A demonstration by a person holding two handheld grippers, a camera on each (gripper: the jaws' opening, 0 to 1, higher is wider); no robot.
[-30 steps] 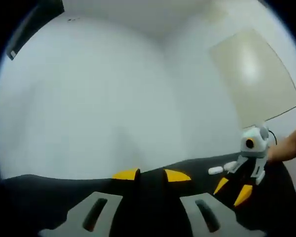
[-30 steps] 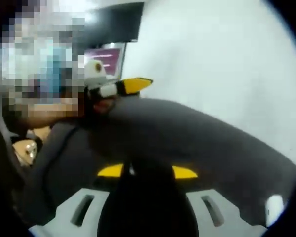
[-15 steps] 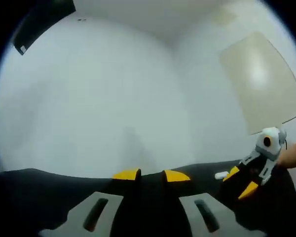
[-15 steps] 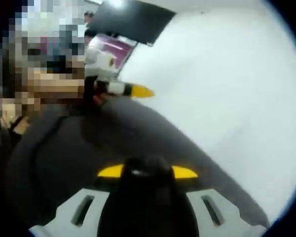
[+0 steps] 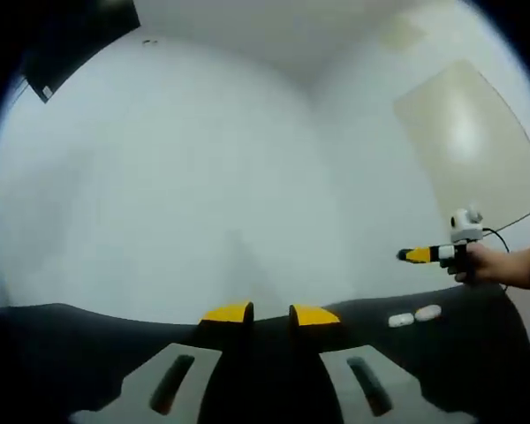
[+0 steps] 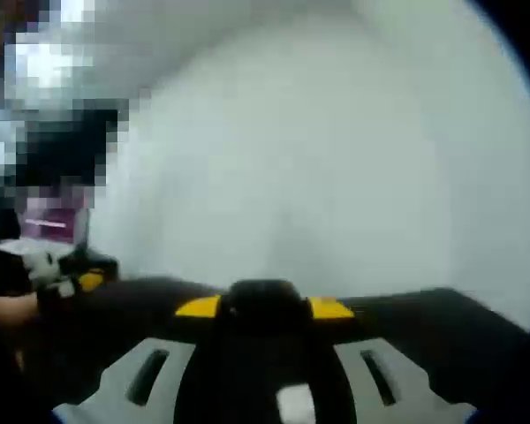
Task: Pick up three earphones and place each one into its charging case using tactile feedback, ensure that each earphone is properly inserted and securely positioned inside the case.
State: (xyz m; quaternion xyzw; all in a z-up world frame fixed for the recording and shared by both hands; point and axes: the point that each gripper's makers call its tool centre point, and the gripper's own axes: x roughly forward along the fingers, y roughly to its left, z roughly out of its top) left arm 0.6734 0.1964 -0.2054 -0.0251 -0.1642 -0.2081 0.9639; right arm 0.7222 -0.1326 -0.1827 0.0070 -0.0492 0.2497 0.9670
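Two small white earphone pieces (image 5: 400, 320) (image 5: 427, 313) lie side by side on the black table (image 5: 88, 344) in the left gripper view, to the right. Above them a hand (image 5: 505, 265) holds my right gripper (image 5: 417, 255) level in the air, clear of the pieces. My left gripper (image 5: 270, 314) sits low over the table, its yellow tips nearly together with nothing seen between them. In the right gripper view my right gripper (image 6: 265, 306) has a dark rounded object (image 6: 265, 293) between its yellow tips. The left gripper (image 6: 75, 276) appears at the left edge.
A white wall (image 5: 203, 177) rises behind the table. On it hangs a beige panel (image 5: 473, 146), at the right. A dark screen (image 5: 66, 40) sits at the upper left. A blurred white spot (image 6: 296, 402) shows low between the right jaws.
The right gripper has lifted off the table and turned level, away from the two white pieces. The right gripper view has swung towards the wall. The left gripper has barely moved.
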